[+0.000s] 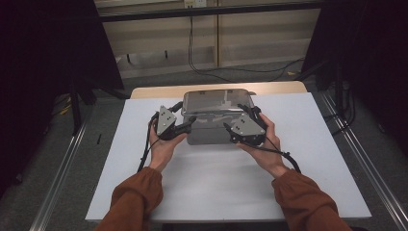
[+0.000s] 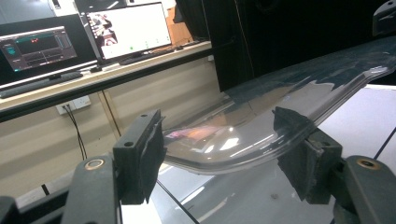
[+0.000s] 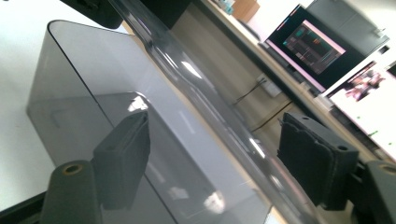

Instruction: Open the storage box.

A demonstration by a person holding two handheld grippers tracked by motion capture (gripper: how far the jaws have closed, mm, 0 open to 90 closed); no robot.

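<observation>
On the white table [image 1: 202,192], the clear box [image 1: 211,132] lies crosswise; both tools [image 1: 185,126] [image 1: 231,131] gape wide around its lid rim.

We list one lidded box [image 1: 217,115] on the table [image 1: 308,159], toward its far middle; left gripper [image 1: 180,122] at its left near corner, right gripper [image 1: 240,120] at its right near corner, jaws astride the lid rim [image 2: 243,149]; monitors [image 2: 126,30] on a shelf behind.
</observation>
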